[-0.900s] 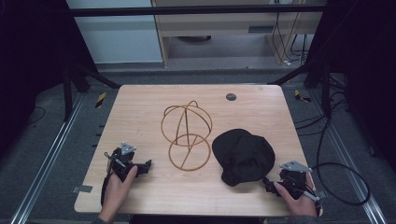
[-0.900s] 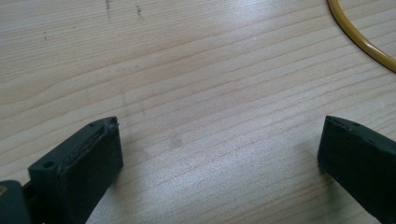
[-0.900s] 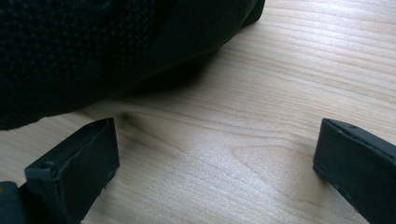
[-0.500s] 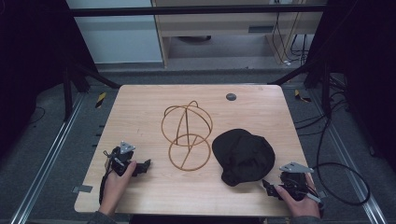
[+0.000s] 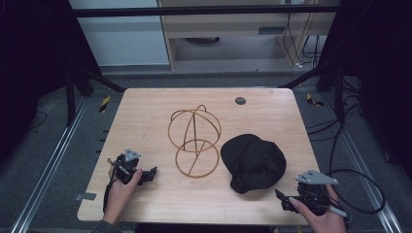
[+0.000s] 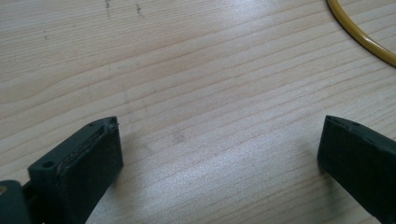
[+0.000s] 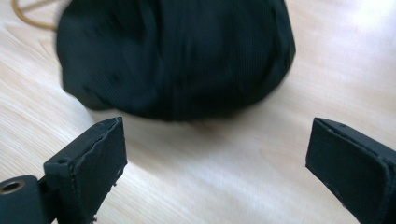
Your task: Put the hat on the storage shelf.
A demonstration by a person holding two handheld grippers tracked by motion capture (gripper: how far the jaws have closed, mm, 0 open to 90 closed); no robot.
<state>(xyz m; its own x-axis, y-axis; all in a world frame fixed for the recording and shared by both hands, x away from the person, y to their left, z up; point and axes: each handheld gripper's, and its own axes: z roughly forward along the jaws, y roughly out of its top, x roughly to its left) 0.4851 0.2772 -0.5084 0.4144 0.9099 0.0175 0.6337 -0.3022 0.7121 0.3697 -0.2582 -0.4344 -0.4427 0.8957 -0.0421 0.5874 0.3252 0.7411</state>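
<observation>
High view, one cap [image 5: 253, 162] (black), one wire stand [image 5: 195, 141]

Count, high view. One table [image 5: 145, 121], light wood.

On it: one black cap [image 5: 253, 162]; one wire hat stand [image 5: 194, 141], yellow-brown, made of two parts, an upper globe of crossed hoops and a flat ring at the base; one small dark round disc [image 5: 240, 101] near the far edge.

Grippers: two, a left gripper [image 5: 148, 174] and a right gripper [image 5: 283, 200], one per hand. Hands: two. Each gripper carries two black fingers [image 6: 84, 158], four in all, and one grey three-cornered plate, two in all.

Floor beside the table: two yellow-and-black striped tape marks, one on each side [image 5: 105, 103].
</observation>
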